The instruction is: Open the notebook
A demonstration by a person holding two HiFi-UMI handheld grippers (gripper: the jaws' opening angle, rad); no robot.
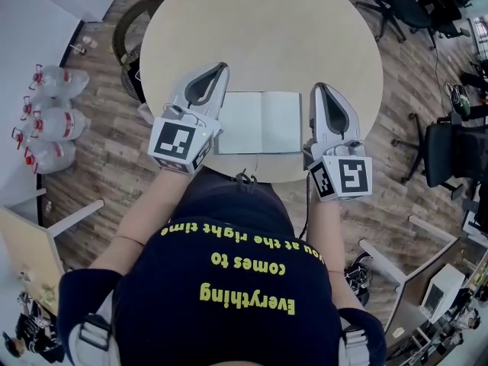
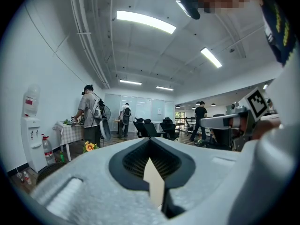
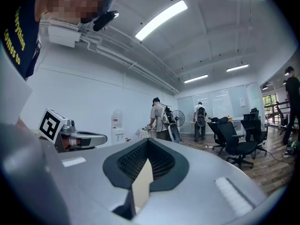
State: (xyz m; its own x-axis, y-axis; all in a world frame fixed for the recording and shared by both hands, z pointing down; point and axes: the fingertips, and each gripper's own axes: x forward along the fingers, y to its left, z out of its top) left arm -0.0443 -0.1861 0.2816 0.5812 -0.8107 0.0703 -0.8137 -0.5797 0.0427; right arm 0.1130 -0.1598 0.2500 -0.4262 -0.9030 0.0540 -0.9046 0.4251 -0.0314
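On the left, the left gripper (image 1: pixel 221 67) lies on the round table (image 1: pixel 259 29), its jaws pressed together with nothing between them; the left gripper view shows the same. It is just beside the left page of the notebook (image 1: pixel 259 122), and I cannot tell if it touches the page.

The notebook lies in the middle, flat and already spread to two white pages, close to the near rim of the table. I judge two risks. A sideways push from either claw can slide it over this rim into the person's lap. And because nothing presses on the pages, they may spring back and close.

On the right, the right gripper (image 1: pixel 320 88) is also closed and empty, just beside the right page.

The far half of the table is bare, so there is free room forward. The office chairs (image 1: pixel 446 151) stand well apart.
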